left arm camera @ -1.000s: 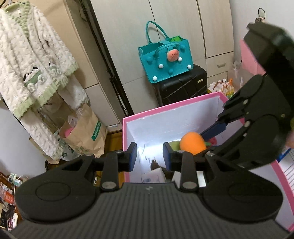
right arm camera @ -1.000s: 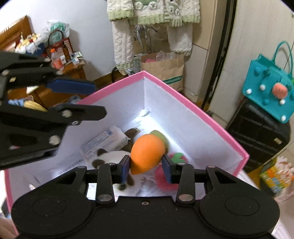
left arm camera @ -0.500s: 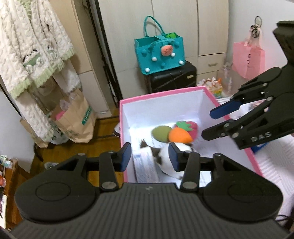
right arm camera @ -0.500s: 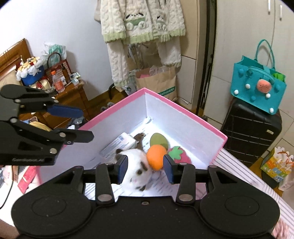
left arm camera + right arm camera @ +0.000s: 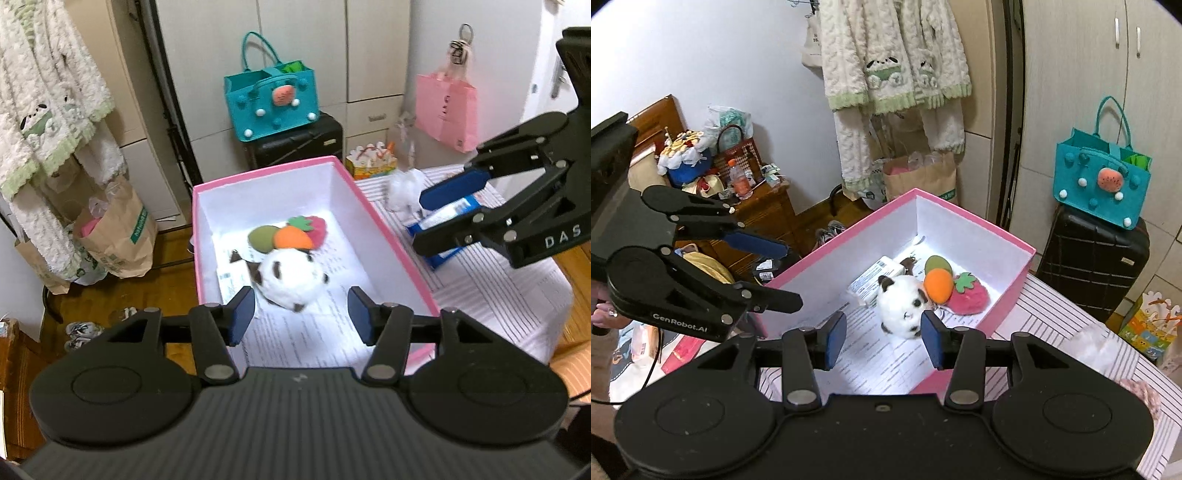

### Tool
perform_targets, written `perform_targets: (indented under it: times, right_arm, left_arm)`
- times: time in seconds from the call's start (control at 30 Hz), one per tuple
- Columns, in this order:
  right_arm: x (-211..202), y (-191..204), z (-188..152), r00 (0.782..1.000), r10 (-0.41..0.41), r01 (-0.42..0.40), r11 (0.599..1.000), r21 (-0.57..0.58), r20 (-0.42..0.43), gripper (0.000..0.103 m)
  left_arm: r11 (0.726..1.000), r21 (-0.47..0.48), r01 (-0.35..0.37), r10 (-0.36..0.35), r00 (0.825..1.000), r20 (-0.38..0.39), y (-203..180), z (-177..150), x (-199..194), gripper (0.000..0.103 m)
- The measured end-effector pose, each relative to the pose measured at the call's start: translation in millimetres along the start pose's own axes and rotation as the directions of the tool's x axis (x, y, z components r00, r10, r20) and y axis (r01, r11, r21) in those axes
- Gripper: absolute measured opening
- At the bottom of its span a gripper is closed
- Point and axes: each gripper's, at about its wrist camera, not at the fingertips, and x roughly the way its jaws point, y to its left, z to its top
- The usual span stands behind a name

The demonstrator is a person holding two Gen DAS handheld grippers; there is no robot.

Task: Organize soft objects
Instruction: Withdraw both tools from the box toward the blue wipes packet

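The pink box point(image 5: 388, 229) point(image 5: 975, 218) with a white inside holds a white-and-black panda plush point(image 5: 291, 277) point(image 5: 903, 306), an orange carrot plush point(image 5: 293, 238) point(image 5: 938, 284), a green plush point(image 5: 262, 238) point(image 5: 938, 264) and a pink strawberry plush point(image 5: 316, 229) point(image 5: 967, 295). My left gripper point(image 5: 301, 314) point(image 5: 788, 275) hovers above the box's near end. Its jaws are opening and nothing is between them. My right gripper point(image 5: 882, 339) point(image 5: 432, 218) is open and empty, raised over the box's other side.
A tissue packet point(image 5: 875, 280) lies in the box beside the panda. On the striped table point(image 5: 498, 295) are a white fluffy item point(image 5: 404, 188) and a blue-and-white box point(image 5: 447, 218). A teal bag point(image 5: 271, 105) sits on a black suitcase point(image 5: 295, 142) behind. A paper bag point(image 5: 122, 232) stands on the floor.
Both grippers drew back and up from the box. The carrot that stood between the right pads now lies in the box beside the panda. The left jaws widened.
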Motion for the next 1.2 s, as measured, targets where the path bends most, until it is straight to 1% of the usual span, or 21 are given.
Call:
perform_targets:
  times: [0.17,0.37,0.67,0.87,1.07,1.13,1.2]
  right_arm:
    - [-23,13,-13,1.0,-0.02,0.02,0.999,-0.025,0.013,0.05]
    - [-48,28,-30,0.999,-0.046,0.047,0.997,-0.059,0.027,0.051]
    - [-79,41,-62,0.996,-0.079,0.084,0.993,-0.088,0.049,0.057]
    - [-93,42,-87,0.994,-0.1,0.105,0.991,-0.085,0.051,0.062]
    - [-101,33,-112,0.992,-0.115,0.117,0.992,-0.053,0.046,0.064]
    - [-103,29,-121,0.991,-0.124,0.125,0.992,-0.034,0.044,0.068]
    - [-105,20,-131,0.987,-0.152,0.154,0.988,-0.021,0.048,0.07]
  left_arm:
    - [1.0,0.026,0.013,-0.013,1.0,-0.005,-15,-7,-18,0.059]
    - [0.998,0.063,0.003,-0.003,1.0,0.006,-33,-13,-36,0.062]
    - [0.993,0.117,0.023,-0.022,1.0,-0.005,-62,-26,-55,0.062]
    - [0.987,0.15,0.057,-0.054,0.998,-0.022,-86,-31,-56,0.063]
    - [0.981,0.164,0.106,-0.098,0.994,-0.057,-107,-33,-45,0.065]
    - [0.98,0.157,0.123,-0.115,0.992,-0.061,-114,-33,-40,0.074]
    - [0.978,0.145,0.15,-0.142,0.988,-0.068,-120,-32,-32,0.074]
